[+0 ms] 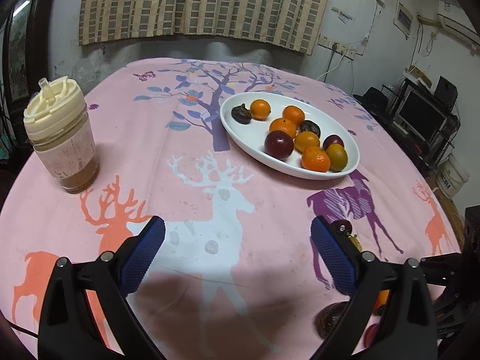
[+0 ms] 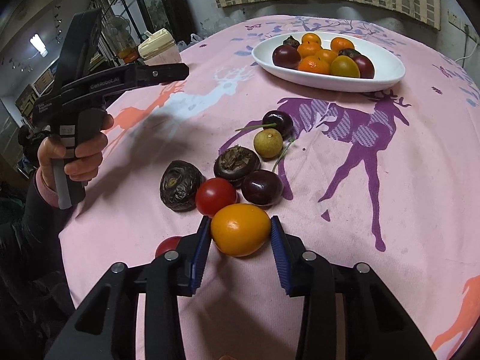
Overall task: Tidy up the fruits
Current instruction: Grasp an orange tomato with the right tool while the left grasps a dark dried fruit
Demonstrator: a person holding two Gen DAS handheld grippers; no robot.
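Observation:
A white oval plate (image 1: 237, 126) (image 2: 387, 81) holds several oranges, dark plums and water chestnuts. My right gripper (image 2: 241, 229) is shut on a yellow-orange fruit (image 2: 240, 229) just above the pink cloth. Loose fruit lies just beyond it: a red tomato (image 2: 215, 196), two dark cherries (image 2: 261, 187) (image 2: 277, 121), two dark water chestnuts (image 2: 180, 185) (image 2: 236, 162) and a pale longan (image 2: 267, 143). Another red tomato (image 2: 168, 246) shows partly behind the left finger. My left gripper (image 1: 237, 237) is open and empty, held above the cloth to the left; it also shows in the right wrist view (image 2: 168, 72).
A jar with a cream lid (image 1: 61, 138) stands at the table's left side. The table is covered with a pink deer-print cloth (image 1: 210, 198). A curtain and wall lie behind, and shelving with electronics (image 1: 426, 120) stands to the right.

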